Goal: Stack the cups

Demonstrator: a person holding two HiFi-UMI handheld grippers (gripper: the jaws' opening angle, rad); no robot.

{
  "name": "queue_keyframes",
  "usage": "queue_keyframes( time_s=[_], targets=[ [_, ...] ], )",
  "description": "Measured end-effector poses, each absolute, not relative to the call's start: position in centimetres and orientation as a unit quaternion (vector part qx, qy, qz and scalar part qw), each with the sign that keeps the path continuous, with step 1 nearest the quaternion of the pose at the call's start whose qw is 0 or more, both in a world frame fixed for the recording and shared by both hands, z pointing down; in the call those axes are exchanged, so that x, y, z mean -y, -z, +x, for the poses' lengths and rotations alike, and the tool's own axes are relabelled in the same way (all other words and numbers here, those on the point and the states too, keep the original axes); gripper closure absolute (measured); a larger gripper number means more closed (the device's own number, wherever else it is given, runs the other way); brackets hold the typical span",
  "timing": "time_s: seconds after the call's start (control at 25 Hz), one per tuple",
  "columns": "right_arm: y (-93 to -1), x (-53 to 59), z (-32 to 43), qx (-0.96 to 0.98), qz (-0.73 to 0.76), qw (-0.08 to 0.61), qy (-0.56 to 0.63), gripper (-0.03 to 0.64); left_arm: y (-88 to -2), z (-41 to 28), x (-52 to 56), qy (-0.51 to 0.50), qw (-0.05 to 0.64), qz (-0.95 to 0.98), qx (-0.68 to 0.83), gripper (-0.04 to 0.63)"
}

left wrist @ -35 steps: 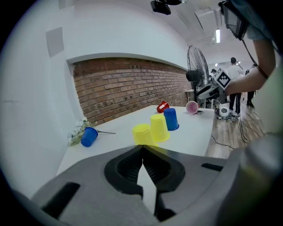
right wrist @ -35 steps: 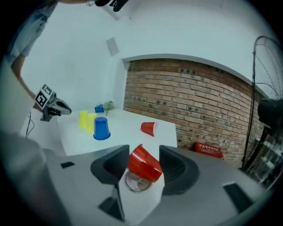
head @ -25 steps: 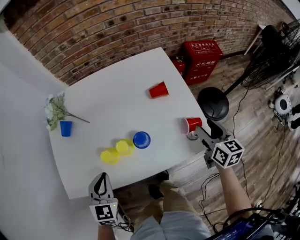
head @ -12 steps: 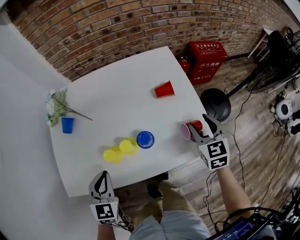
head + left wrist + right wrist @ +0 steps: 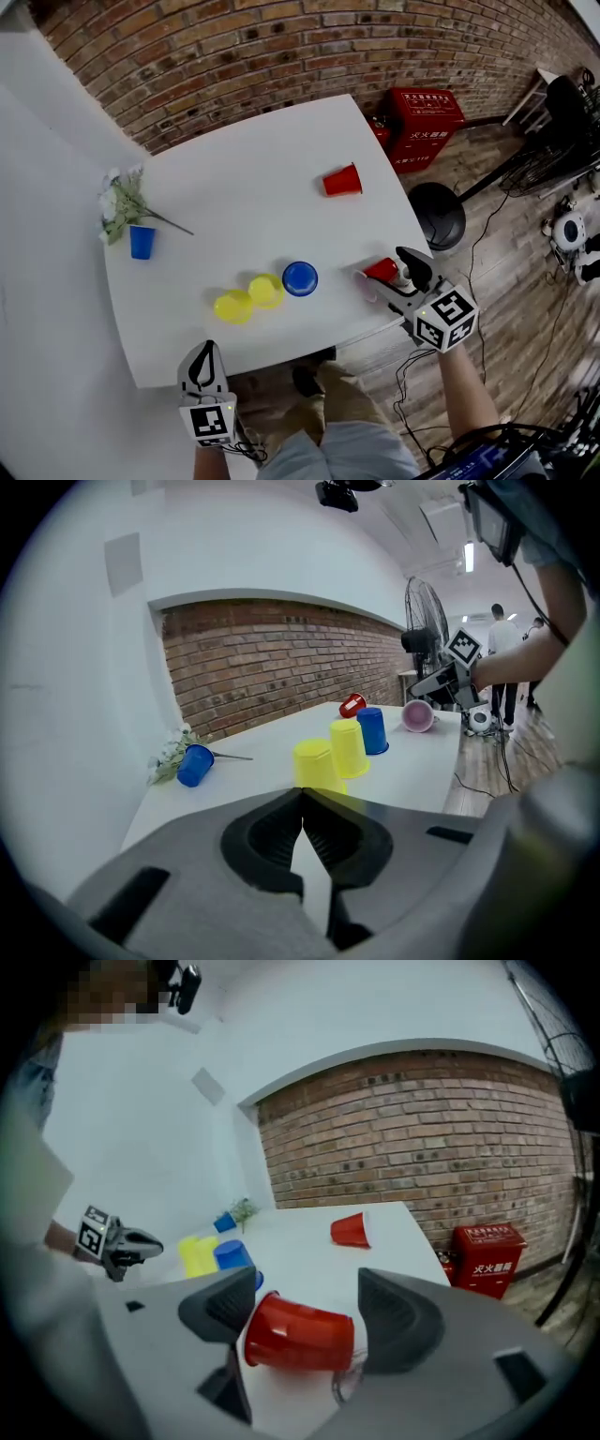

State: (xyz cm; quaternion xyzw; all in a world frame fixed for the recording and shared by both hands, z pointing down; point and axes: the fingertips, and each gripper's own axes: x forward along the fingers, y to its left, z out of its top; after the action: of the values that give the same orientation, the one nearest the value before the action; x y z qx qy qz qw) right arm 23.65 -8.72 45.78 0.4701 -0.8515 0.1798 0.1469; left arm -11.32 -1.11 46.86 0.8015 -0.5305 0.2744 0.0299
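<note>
The fingers of my right gripper [image 5: 306,1288] have just been opening and now stand wide apart, released, with a red plastic cup [image 5: 300,1333] lying on its side between them near the right edge of the white table [image 5: 244,187], its base toward one finger and its rim toward the other. My left gripper [image 5: 302,799] hangs off the near edge of the table, its fingers clenched together on nothing. Mid-table, a blue plastic cup [image 5: 300,278] stands upside down, with two yellow plastic cups [image 5: 265,290] just beside it, also upside down. A second red plastic cup [image 5: 342,180] lies on its side farther back. At the far left, a small blue cup [image 5: 142,242] lies against a sprig of white flowers [image 5: 122,202].
</note>
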Motion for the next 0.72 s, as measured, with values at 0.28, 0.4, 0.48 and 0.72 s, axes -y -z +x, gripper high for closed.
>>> queue_keyframes(
  time_s=[0.28, 0.4, 0.48, 0.72],
  targets=[
    [-45.9, 5.9, 24.1, 0.82, 0.515, 0.147, -0.2, 0.237, -47.4, -11.1, 1.2, -0.277, 0.028, 0.809, 0.519, 0.586],
    [-45.0, 4.8, 22.0, 0.816, 0.522, 0.239, -0.071, 0.318, -47.4, -10.6, 1.3, -0.277, 0.025, 0.813, 0.512, 0.586],
    [-45.1, 4.2, 21.3, 0.808, 0.524, 0.267, -0.039, 0.387, -47.4, -10.5, 1.4, -0.276, 0.023, 0.814, 0.51, 0.586],
    [-46.5, 4.0, 22.4, 0.777, 0.533, 0.335, -0.008, 0.594, -47.3, -10.8, 1.3, -0.273, 0.024, 0.814, 0.511, 0.586]
  ],
)
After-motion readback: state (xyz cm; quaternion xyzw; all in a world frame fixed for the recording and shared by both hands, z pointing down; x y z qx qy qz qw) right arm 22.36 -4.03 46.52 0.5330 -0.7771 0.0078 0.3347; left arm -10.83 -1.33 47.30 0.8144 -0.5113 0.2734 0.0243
